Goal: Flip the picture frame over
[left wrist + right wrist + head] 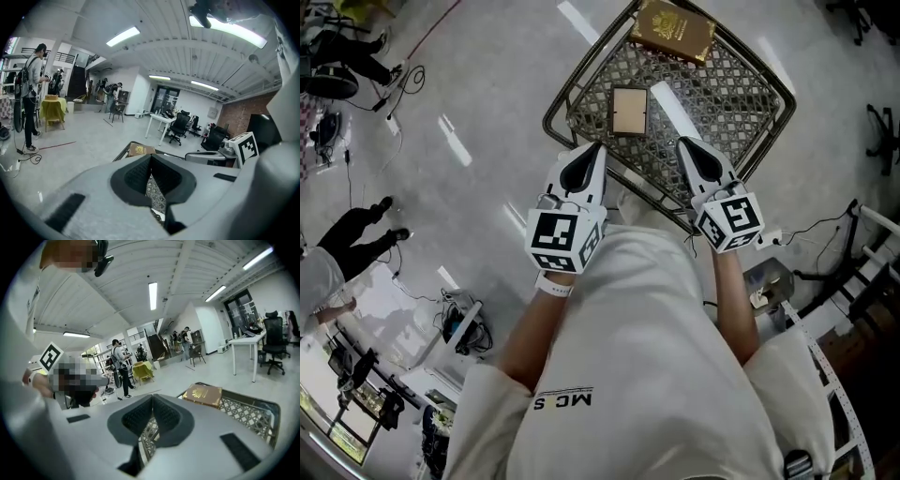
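Both arms reach out side by side over the near edge of the lattice-topped desk (727, 89). The left claw (596, 150) and the right claw (682, 143) point forward and a little downward. Each has its jaws closed tip to tip and holds nothing. The picture frame (629, 111) lies flat on the lattice just beyond the tips, between them and touching neither, with its longer side running near to far. A brown book (672, 30) lies at the far edge, apart from the frame. Cables (394, 89) trail over the floor to the left.
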